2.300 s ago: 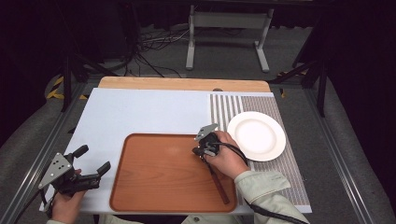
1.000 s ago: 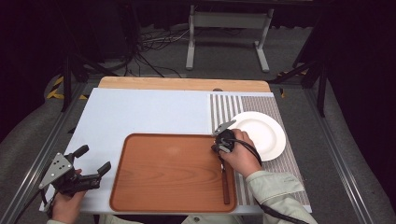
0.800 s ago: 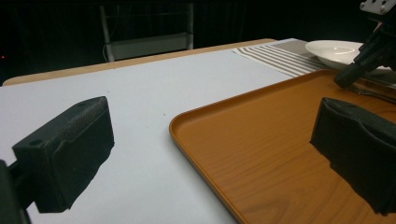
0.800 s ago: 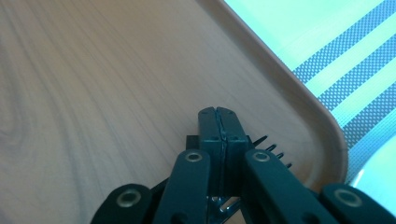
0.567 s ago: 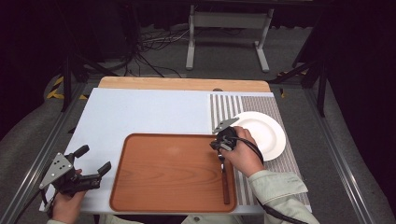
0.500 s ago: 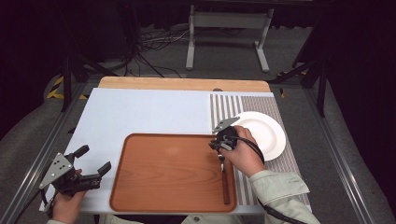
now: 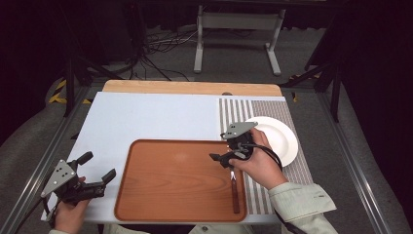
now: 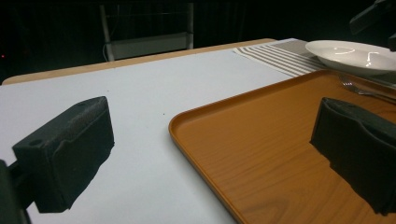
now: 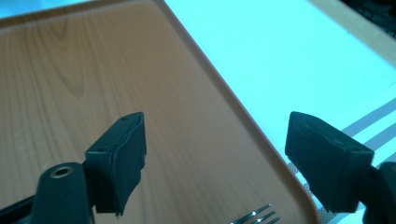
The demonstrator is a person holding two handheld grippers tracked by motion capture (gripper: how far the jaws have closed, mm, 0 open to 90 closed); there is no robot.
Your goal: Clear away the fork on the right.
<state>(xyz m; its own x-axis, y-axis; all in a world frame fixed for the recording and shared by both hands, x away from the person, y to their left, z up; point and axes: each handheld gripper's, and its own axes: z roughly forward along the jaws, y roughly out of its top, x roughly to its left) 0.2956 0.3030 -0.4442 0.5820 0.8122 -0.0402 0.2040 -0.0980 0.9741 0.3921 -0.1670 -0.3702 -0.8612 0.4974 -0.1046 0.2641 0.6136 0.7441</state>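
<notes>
A: Where does the fork (image 7: 234, 187) lie?

B: In the wooden tray (image 7: 165, 180), along its right edge, tines (image 9: 256, 216) toward the far side, its wooden handle near the front rim.

A: And the right gripper (image 7: 223, 159)?

B: Above the fork's tine end. Its jaws have just been opening and stand wide with nothing between them; in the right gripper view the tines show below the gap, clear of both pads (image 9: 122, 154).

A: The left gripper (image 7: 100, 168)?

B: Wide too, holding nothing, over the white mat (image 7: 146, 117) at the tray's left corner. The plate (image 7: 280, 139) rests on the striped cloth (image 7: 243, 109).
</notes>
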